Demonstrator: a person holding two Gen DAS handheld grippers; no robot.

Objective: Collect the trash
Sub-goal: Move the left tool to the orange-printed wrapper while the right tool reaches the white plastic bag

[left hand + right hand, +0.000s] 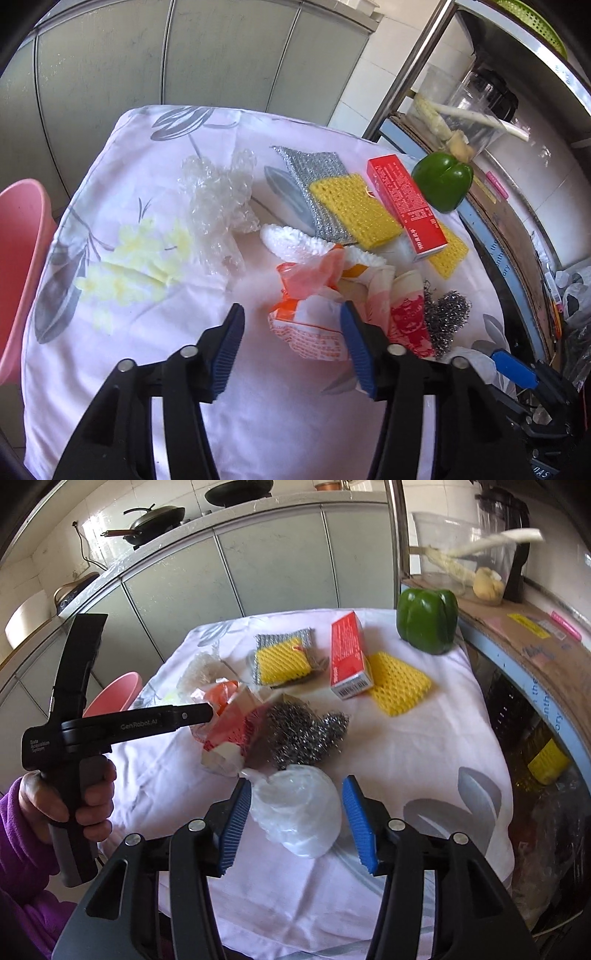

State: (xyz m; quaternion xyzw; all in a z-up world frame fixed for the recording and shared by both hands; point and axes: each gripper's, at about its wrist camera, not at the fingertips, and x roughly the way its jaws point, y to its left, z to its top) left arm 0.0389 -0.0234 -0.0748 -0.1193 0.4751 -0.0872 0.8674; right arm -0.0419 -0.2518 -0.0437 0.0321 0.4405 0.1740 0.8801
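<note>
My left gripper is open above the table, its jaws on either side of an orange and white crumpled wrapper; it also shows in the right wrist view. Crumpled bubble wrap and pale yellow scraps lie to its left. My right gripper is open, its jaws around a crumpled white plastic bag lying on the cloth. A pink bin stands left of the table.
On the floral cloth lie steel wool, yellow sponges, a silver scouring pad, a red box and a green pepper. A cardboard-topped shelf stands right. Cabinets behind.
</note>
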